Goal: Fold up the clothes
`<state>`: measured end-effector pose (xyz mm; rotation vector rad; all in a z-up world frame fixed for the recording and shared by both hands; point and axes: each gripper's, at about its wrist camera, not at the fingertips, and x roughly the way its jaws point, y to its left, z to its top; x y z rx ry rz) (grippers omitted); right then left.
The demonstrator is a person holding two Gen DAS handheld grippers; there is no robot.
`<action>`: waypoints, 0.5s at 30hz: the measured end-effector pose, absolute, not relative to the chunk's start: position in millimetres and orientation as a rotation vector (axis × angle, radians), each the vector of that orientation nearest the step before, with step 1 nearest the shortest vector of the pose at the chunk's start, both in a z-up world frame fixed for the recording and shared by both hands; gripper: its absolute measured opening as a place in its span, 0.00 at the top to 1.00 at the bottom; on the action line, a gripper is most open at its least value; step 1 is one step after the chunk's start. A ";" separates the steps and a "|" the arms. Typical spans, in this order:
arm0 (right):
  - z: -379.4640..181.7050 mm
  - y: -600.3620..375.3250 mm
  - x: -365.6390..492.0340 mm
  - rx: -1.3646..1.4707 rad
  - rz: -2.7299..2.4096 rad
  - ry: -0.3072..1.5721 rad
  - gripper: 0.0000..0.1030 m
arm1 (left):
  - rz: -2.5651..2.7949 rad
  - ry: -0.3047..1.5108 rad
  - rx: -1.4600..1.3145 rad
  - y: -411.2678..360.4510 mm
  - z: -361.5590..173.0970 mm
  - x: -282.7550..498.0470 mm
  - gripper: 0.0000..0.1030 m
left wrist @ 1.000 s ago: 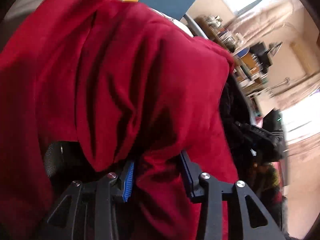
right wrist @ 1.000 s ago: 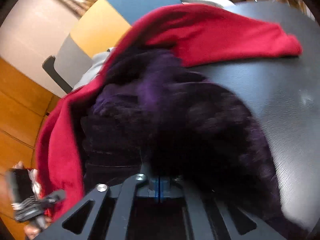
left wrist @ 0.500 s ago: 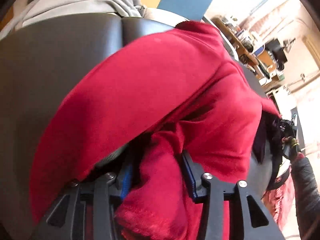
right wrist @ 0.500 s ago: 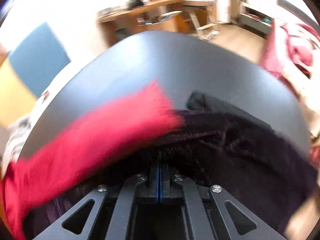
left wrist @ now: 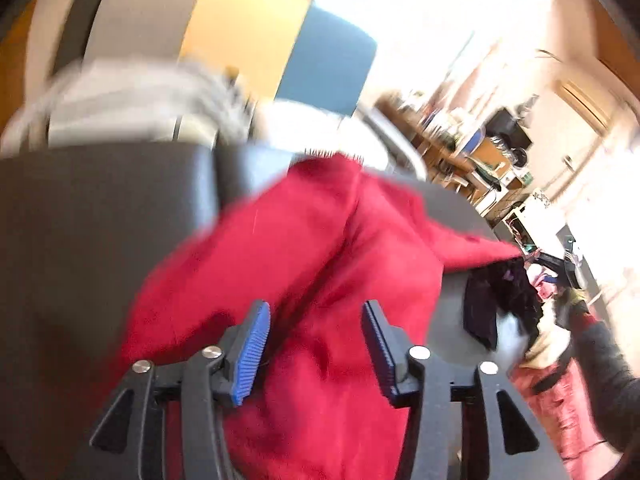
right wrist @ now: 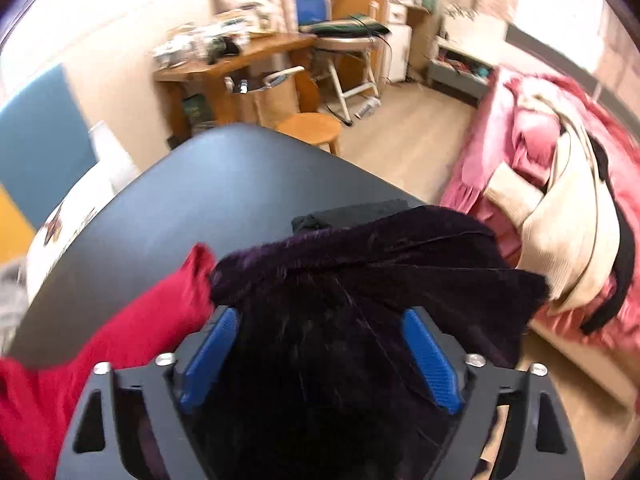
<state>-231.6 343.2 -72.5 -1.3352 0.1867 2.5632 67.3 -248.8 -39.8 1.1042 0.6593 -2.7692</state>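
Note:
A red garment [left wrist: 304, 248] lies spread on the dark table [left wrist: 100, 216]. My left gripper [left wrist: 316, 312] is open just above it, red cloth lying between the blue pads without being pinched. A dark purple velvet garment [right wrist: 360, 280] lies bunched at the table's near edge. My right gripper [right wrist: 320, 320] is open over it, with the cloth lying between the pads. A red sleeve [right wrist: 132, 320] runs off to its left. The purple garment also shows in the left wrist view [left wrist: 500, 300] at the right.
A grey garment [left wrist: 132, 96] lies at the table's far edge. A bed [right wrist: 560, 184] with pink bedding and cream clothes is right of the table [right wrist: 224, 184]. A wooden stool [right wrist: 308, 126], desk and chair stand beyond it.
Both grippers have opened. The left let go of the red garment, the right let go of the purple garment. Both garments now lie on the table.

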 end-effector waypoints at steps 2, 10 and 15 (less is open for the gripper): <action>-55.7 326.4 -199.3 -1.274 2.640 0.070 0.15 | -2.787 0.564 1.142 -253.2 -33.5 56.9 0.48; -54.1 133.2 -116.8 -1.611 3.267 -0.207 0.04 | -2.718 0.036 1.344 -237.5 -54.5 3.3 0.47; -76.1 -1.0 -115.6 -1.941 3.430 -0.115 0.04 | -2.660 -0.197 1.484 -242.5 -89.8 -10.0 0.47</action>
